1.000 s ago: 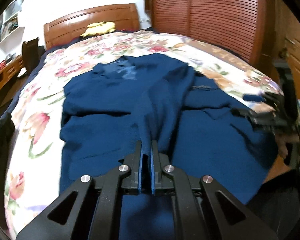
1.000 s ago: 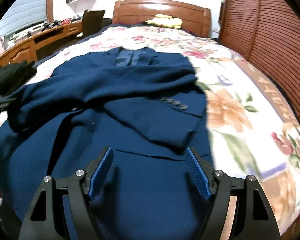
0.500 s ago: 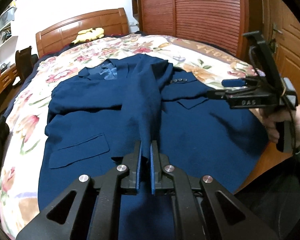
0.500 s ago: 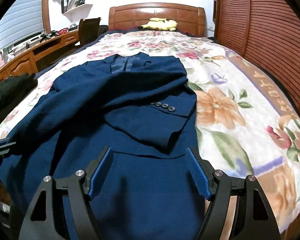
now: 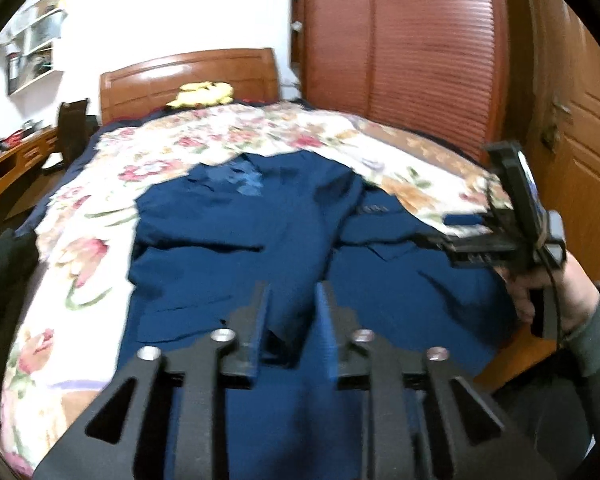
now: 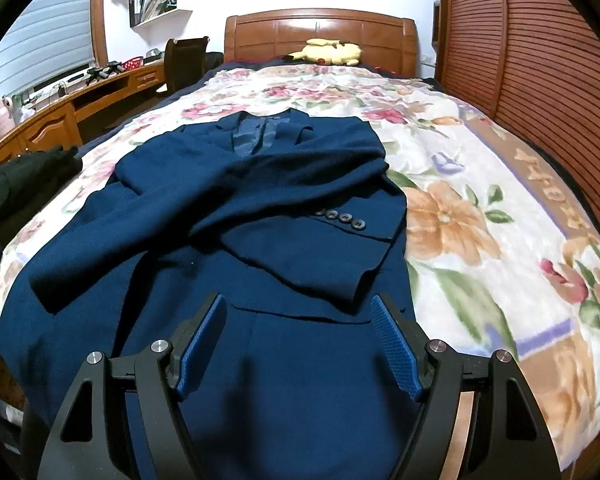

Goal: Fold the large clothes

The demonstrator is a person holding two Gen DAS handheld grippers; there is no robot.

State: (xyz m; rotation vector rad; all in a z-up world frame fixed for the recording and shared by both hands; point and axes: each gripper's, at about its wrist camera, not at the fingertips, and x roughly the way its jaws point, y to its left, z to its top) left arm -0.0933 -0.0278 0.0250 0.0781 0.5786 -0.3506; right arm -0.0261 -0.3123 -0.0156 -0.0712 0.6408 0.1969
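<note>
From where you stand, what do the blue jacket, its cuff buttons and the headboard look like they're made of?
Jacket: a matte woven cloth, perhaps wool; it looks thick and holds soft folds.
Cuff buttons: dark and glossy, likely plastic, though horn can't be ruled out.
Headboard: reddish-brown wood with a shiny varnish that catches the light.

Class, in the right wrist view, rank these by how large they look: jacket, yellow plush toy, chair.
1. jacket
2. chair and yellow plush toy: similar, both far from the camera, so unsure.
</note>
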